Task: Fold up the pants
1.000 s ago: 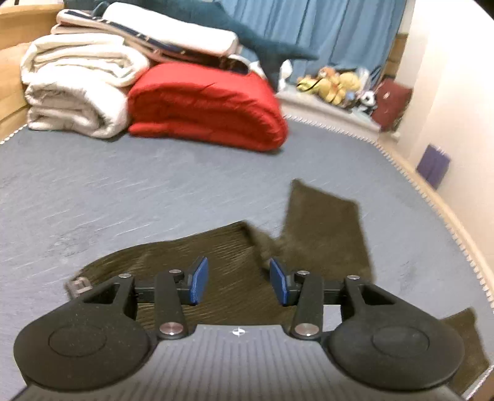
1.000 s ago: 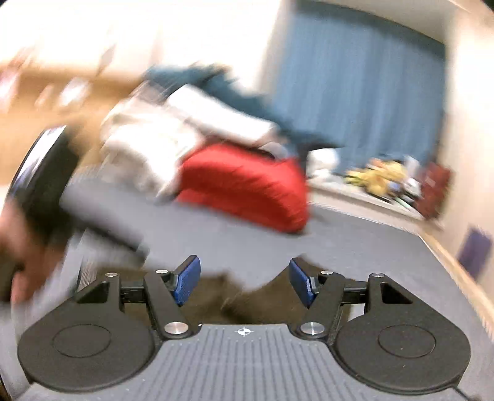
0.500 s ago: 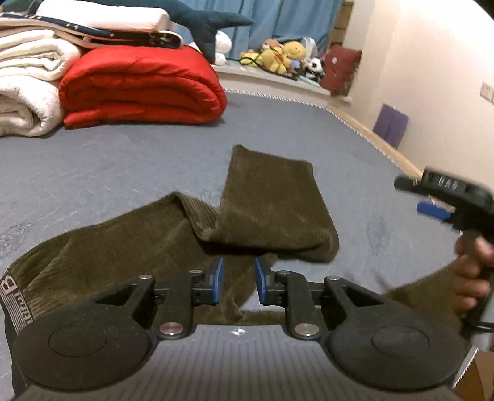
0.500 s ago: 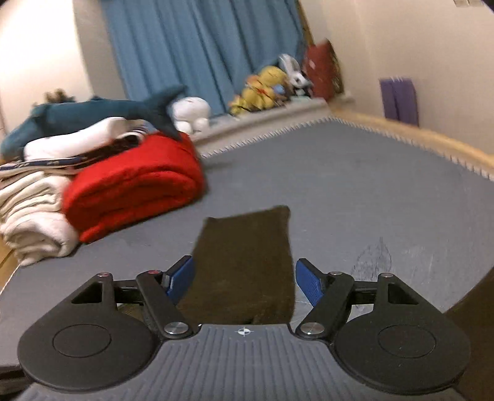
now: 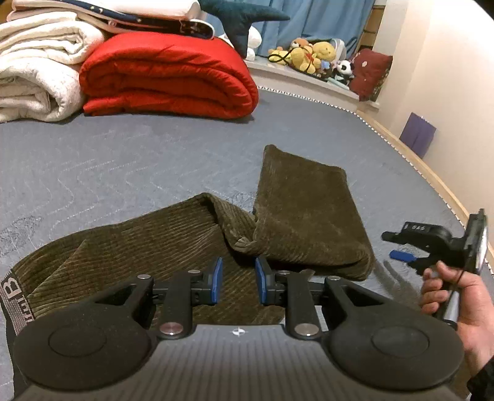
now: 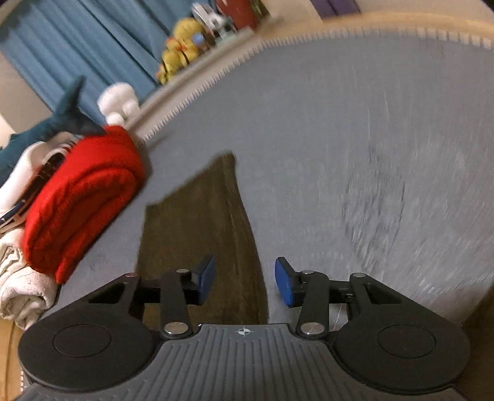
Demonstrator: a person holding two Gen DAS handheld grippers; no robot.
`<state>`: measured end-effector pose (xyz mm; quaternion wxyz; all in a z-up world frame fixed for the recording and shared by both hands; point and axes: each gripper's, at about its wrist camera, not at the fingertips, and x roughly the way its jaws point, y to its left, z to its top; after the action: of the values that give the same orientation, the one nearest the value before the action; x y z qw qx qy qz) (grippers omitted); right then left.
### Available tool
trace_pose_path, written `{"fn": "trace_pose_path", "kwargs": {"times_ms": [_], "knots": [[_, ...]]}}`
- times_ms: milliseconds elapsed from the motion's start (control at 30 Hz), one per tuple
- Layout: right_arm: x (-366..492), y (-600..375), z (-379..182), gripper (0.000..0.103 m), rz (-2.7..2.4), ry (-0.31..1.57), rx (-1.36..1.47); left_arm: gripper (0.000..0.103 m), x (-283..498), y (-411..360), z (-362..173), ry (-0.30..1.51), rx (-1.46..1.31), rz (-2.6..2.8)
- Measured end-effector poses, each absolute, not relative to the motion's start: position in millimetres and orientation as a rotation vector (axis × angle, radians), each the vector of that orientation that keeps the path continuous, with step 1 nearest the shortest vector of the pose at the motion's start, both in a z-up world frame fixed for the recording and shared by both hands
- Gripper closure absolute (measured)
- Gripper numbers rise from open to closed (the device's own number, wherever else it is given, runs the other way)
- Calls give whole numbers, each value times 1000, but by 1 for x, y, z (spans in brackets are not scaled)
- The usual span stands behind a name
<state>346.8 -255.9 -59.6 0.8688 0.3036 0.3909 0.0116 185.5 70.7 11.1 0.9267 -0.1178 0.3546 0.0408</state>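
Olive corduroy pants [image 5: 139, 246] lie on the grey mattress [image 5: 123, 160], waistband [image 5: 12, 290] at the left. One leg [image 5: 305, 209] is folded back across the bed. My left gripper [image 5: 237, 279] hovers low over the fabric near the crotch, its jaws a narrow gap apart with nothing pinched. A hand [image 5: 457, 296] holds my right gripper [image 5: 393, 245] just right of the folded leg. In the right wrist view, which is blurred, the right gripper [image 6: 244, 274] is tilted over the right edge of that leg [image 6: 200, 222]. Its jaws are closing with only the cloth edge below them.
A folded red duvet [image 5: 166, 77] and white blankets [image 5: 37, 71] are stacked at the far left, a blue shark plush [image 5: 240, 21] on top. Soft toys [image 5: 308, 55] line the far ledge. The mattress edge [image 5: 432, 179] runs along the right, with a wall beyond.
My left gripper has sunk closer to the pants and its jaws have narrowed. The right gripper swung down and rolled, arriving beside the folded leg with its jaws narrower than before.
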Motion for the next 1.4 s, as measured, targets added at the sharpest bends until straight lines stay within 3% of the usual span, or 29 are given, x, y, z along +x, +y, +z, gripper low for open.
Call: {"fn": "trace_pose_path", "kwargs": {"times_ms": [267, 300, 467, 600, 700, 767, 833, 867, 1000, 1033, 1100, 1167, 1233, 1300, 1367, 1400], "knots": [[366, -224, -91, 50, 97, 875, 604, 76, 202, 73, -8, 774, -257, 26], [367, -219, -91, 59, 126, 877, 593, 72, 206, 72, -13, 783, -262, -13], [373, -218, -94, 77, 134, 886, 590, 59, 234, 53, -66, 897, -235, -174], [376, -222, -95, 85, 152, 885, 661, 39, 241, 36, -93, 889, -137, -174], [375, -225, -89, 88, 191, 865, 684, 38, 242, 26, -109, 861, -55, -192], [374, -230, -87, 89, 216, 845, 720, 47, 243, 21, -115, 853, 12, -174], [371, -238, -80, 90, 241, 807, 781, 79, 242, 18, -114, 844, 73, -148], [369, -243, -73, 91, 257, 772, 811, 88, 242, 21, -110, 841, 63, -162], [351, -254, -12, 94, 299, 565, 885, 90, 240, 34, -80, 872, 61, -124], [338, -253, 11, 103, 294, 479, 854, 90, 241, 41, -74, 904, 57, -108], [310, -249, 47, 103, 287, 346, 792, 89, 242, 52, -67, 948, 24, -104], [296, -242, 63, 103, 254, 334, 717, 84, 242, 60, -67, 980, -11, -101], [304, -239, 52, 92, 179, 412, 678, 71, 244, 61, -70, 998, -39, -85], [319, -249, 26, 67, 99, 512, 729, 70, 244, 60, -71, 1006, -44, -86], [334, -263, -9, 58, 25, 628, 828, 67, 244, 59, -68, 1006, -55, -95], [342, -270, -27, 58, 6, 680, 873, 60, 244, 58, -65, 1002, -62, -99]]}}
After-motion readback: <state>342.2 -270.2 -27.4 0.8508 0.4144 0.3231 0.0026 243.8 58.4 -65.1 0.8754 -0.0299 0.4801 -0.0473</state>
